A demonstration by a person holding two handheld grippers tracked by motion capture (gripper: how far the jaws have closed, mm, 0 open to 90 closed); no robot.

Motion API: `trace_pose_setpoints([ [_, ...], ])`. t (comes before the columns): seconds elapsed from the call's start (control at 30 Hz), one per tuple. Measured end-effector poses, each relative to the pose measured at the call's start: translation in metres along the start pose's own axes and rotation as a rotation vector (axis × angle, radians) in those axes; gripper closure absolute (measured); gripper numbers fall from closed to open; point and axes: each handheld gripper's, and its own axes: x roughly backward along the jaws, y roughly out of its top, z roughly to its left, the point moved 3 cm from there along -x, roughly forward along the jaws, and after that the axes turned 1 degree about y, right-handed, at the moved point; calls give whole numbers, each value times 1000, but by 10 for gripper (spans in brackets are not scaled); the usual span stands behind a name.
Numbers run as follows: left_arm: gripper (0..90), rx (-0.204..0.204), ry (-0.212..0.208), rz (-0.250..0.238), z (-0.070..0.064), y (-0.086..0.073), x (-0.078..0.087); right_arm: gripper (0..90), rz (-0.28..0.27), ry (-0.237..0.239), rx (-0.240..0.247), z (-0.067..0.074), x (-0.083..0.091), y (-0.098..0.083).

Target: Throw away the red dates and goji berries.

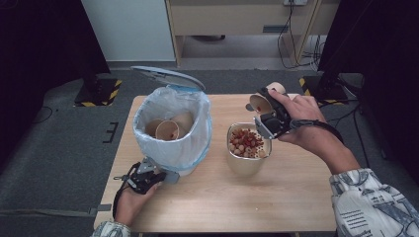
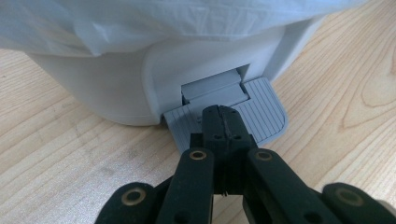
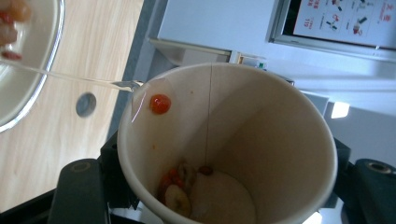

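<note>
A white pedal bin (image 1: 173,148) lined with a pale blue bag (image 1: 192,133) stands just beyond the left gripper (image 1: 160,177), its lid (image 1: 165,76) tipped up at the far side; several used paper cups (image 1: 168,129) lie inside, one with a red fleck at its bottom. The left gripper's jaws are pressed together with nothing between them, and their tips rest on the bin's grey ribbed pedal (image 2: 266,112), seen close in the left gripper view. Just below and on the bin's side of the right gripper (image 1: 263,109) sits a metal bowl (image 1: 245,165) heaped with red and pale round fruit pieces (image 1: 245,142). The right gripper is clamped on a tilted paper cup (image 3: 224,149), held over the bowl's far rim with its mouth facing the bin. In the right gripper view the cup holds a few fruit scraps (image 3: 180,189) near its bottom and one red berry (image 3: 160,103) stuck to the wall close to the rim.
</note>
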Motion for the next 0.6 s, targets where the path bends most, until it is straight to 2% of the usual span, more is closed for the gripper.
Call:
trace_pose_setpoints([
  [0.17,900,-1,0,0,0,0,0,294,15,2,63,1,-1,3],
  [0.33,900,-1,0,0,0,0,0,294,22,4,96,4,-4,5],
  [0.47,900,0,0,0,0,0,0,294,12,-4,99,6,-6,6],
  [0.6,900,-1,0,0,0,0,0,294,25,-1,109,6,-5,6],
])
